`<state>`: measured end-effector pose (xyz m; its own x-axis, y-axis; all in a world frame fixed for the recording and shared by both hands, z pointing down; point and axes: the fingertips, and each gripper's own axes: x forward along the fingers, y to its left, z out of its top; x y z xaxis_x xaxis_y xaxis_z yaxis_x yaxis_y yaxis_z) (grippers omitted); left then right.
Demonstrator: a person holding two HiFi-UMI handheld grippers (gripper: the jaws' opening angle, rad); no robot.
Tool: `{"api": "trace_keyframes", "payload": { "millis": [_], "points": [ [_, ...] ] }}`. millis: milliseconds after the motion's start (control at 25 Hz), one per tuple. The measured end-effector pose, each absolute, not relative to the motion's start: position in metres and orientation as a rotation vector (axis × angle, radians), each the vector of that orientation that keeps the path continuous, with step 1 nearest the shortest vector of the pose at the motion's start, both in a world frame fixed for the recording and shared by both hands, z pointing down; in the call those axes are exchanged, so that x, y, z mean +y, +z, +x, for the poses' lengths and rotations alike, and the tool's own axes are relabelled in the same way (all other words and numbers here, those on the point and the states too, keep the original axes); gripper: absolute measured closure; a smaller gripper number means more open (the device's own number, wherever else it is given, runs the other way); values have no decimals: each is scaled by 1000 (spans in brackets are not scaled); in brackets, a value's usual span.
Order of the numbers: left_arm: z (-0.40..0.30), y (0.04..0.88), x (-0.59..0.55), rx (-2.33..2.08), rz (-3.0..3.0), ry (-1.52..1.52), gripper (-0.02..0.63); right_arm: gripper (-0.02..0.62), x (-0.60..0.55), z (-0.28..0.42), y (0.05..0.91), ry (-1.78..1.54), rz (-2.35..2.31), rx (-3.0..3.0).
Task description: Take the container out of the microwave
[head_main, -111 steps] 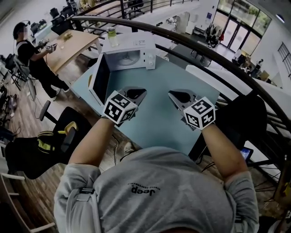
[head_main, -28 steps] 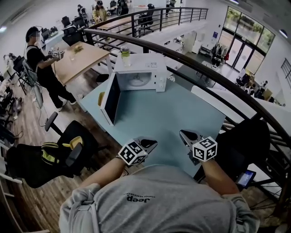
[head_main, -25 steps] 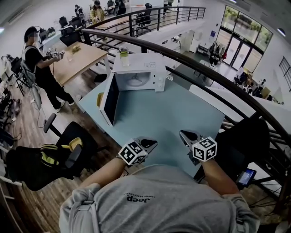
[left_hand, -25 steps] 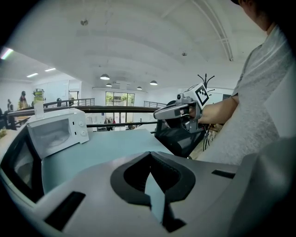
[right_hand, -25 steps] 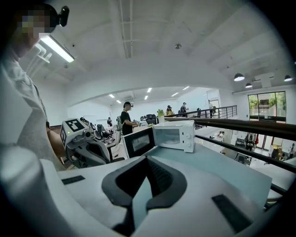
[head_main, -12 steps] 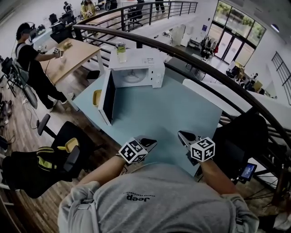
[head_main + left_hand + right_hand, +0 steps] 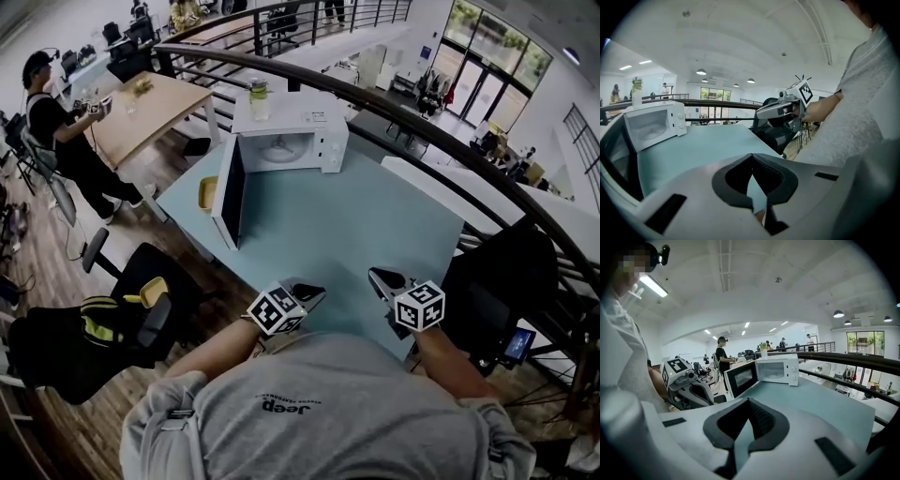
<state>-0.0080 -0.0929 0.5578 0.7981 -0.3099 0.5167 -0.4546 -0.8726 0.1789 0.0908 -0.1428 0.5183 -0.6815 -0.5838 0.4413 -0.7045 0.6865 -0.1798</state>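
The white microwave (image 7: 292, 131) stands at the far end of the pale blue table (image 7: 337, 234) with its door (image 7: 229, 202) swung open to the left. Only a white turntable shows inside. A yellow container (image 7: 207, 192) sits on the table just left of the door. My left gripper (image 7: 306, 292) and right gripper (image 7: 379, 278) hover at the table's near edge, far from the microwave, both shut and holding nothing. The left gripper view shows the left gripper (image 7: 752, 157) with jaws together. In the right gripper view the right gripper (image 7: 749, 400) is likewise closed, with the microwave (image 7: 779, 369) ahead.
A glass jar (image 7: 259, 97) stands on top of the microwave. A curved black railing (image 7: 422, 122) runs behind the table. An office chair (image 7: 131, 300) is at the left, and a person (image 7: 56, 117) stands by a wooden table (image 7: 155, 108).
Since the earliest frame both grippers have drawn back from mid-table to the near edge. Over the last second they sank slightly; both stayed shut.
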Motion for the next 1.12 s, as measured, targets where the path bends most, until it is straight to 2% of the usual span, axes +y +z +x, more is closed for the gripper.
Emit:
{"api": "trace_keyframes", "payload": {
  "millis": [520,1120],
  "points": [
    [-4,538,-81,-745,2689,666,588,578,-130,108,497,432,984,-2631],
    [72,525,-87,-765,2682,603,588,578,-135,176,485,388,986,-2689]
  ]
}}
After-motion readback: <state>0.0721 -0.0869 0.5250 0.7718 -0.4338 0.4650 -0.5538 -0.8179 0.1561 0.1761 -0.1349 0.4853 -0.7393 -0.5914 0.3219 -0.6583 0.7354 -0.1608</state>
